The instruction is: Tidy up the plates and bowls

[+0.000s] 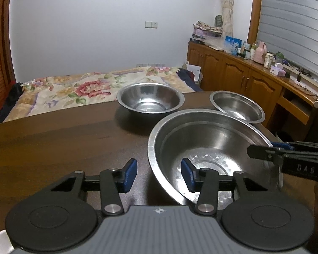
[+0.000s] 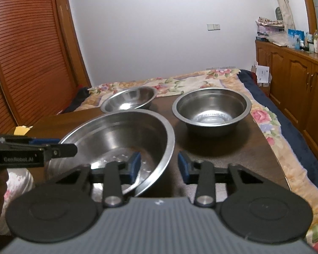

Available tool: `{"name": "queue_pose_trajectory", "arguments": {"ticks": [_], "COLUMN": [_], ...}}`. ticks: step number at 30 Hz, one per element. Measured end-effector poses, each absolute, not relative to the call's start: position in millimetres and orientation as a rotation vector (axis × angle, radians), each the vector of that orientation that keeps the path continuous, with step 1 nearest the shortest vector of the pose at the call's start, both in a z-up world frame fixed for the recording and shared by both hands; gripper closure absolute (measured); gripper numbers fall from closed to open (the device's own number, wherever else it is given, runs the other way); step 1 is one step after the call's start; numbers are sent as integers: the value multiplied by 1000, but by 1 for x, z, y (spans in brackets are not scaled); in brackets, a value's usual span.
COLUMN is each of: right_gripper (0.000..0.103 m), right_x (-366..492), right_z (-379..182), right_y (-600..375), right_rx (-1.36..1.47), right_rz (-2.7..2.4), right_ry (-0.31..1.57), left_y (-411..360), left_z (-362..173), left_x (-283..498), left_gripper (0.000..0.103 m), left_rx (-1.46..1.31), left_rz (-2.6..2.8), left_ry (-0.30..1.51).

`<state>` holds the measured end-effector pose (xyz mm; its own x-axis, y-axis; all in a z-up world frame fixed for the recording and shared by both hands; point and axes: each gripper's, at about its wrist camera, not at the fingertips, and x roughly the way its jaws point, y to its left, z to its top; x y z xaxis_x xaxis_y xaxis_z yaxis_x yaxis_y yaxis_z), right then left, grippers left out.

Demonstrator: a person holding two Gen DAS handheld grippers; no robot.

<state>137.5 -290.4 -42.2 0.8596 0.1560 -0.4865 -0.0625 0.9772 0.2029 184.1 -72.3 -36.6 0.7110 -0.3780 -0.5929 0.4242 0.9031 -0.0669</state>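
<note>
Three steel bowls stand on a dark wooden table. The large bowl is nearest; it also shows in the right wrist view. My left gripper is open, its jaws straddling the large bowl's left rim, one pad inside, one outside. My right gripper is open and straddles the same bowl's right rim. A medium bowl stands far left. A deeper small bowl stands far right.
A bed with a floral cover lies beyond the table's far edge. Wooden cabinets with bottles and boxes line the right wall. A louvred wooden door is on the left.
</note>
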Motion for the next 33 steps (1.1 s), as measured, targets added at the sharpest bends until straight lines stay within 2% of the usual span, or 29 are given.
{"name": "queue_pose_trajectory", "arguments": {"ticks": [4,6,7,8,14,33], "right_gripper": [74,75,76,77,81,82], "right_x": [139,140,139,140,143,107], "right_z": [-43,-45,-45,-46,-45,-25], "right_y": [-296,-297,-296,-296,-296,-288], "right_rx": [233,241,240,243,272,244], "right_rz": [136,132,134,136,143,214], "right_ry": [529,534,533,533,538,475], "left_y": [-73,-73,-74,-74,-72,-53], "left_z": [-38,-39,-39,-40,-39,-24], "left_x": [184,183,184,183,181,148], "left_gripper": [61,68,75,78,79,79], "left_rx": [77,77,80,84,74,79], "left_rz": [-452,-452,-450,-452,-459,-505], "left_ry": [647,649,647,645,650,667]}}
